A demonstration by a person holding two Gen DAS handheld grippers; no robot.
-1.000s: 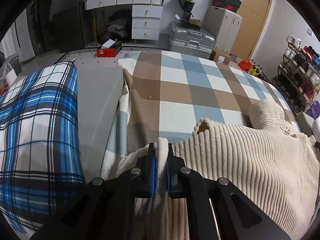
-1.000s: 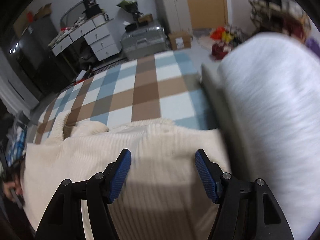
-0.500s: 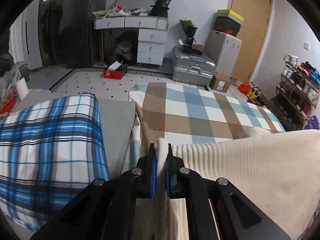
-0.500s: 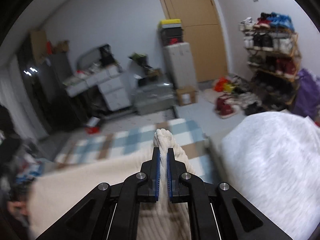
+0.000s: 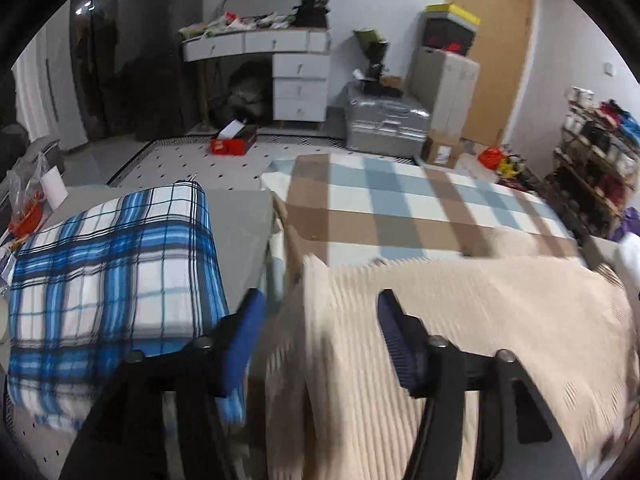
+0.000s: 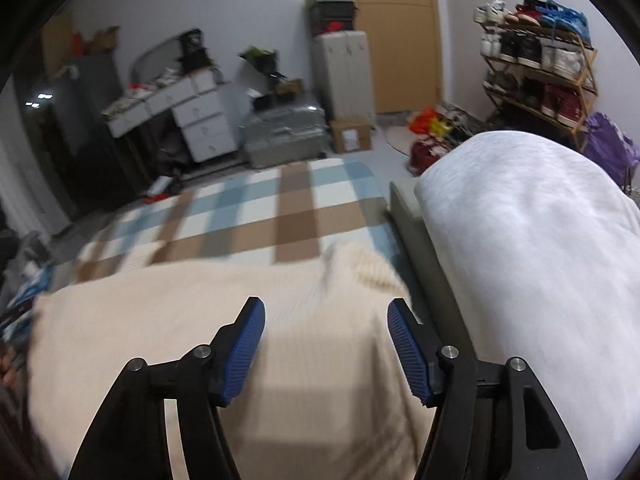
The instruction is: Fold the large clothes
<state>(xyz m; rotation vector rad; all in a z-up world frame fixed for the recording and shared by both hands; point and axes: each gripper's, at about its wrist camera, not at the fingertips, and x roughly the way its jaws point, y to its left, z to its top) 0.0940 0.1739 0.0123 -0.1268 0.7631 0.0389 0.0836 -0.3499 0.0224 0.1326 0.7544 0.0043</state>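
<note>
Left gripper (image 5: 320, 320): fingers (image 5: 244, 332) stand apart and are opening; the cream ribbed sweater (image 5: 460, 320) lies below and between them, its left edge under the gap, but neither blue pad presses on it, so nothing is held. Right gripper (image 6: 326, 334): fingers (image 6: 408, 348) likewise apart and opening, poised above the same sweater (image 6: 220, 340) with no pad contact visible. The sweater lies spread across the near part of the bed, on a checked blanket (image 5: 420, 208) in brown, pale blue and white squares; the far edge of the sweater runs roughly straight across both views, and a bunched ribbed lump (image 6: 360, 264) stands up at its far right corner in the right wrist view. Both frames are motion-blurred over the knit, so fine folds cannot be made out. To the left of the sweater, in the left wrist view, a blue-and-white plaid bundle (image 5: 112, 272) rests on a grey pad (image 5: 244, 224), just beside the sweater's left edge. To the right, in the right wrist view, a white fluffy roll (image 6: 532, 248) lies alongside the sweater on a grey base (image 6: 404, 208). Beyond the foot of the bed: a white drawer desk (image 5: 296, 80) with clutter on top, a silver hard suitcase (image 5: 384, 124), a red box (image 5: 234, 142) on the dotted floor mat, a wooden door (image 6: 396, 32), and a shoe rack (image 6: 536, 68) against the right wall.
</note>
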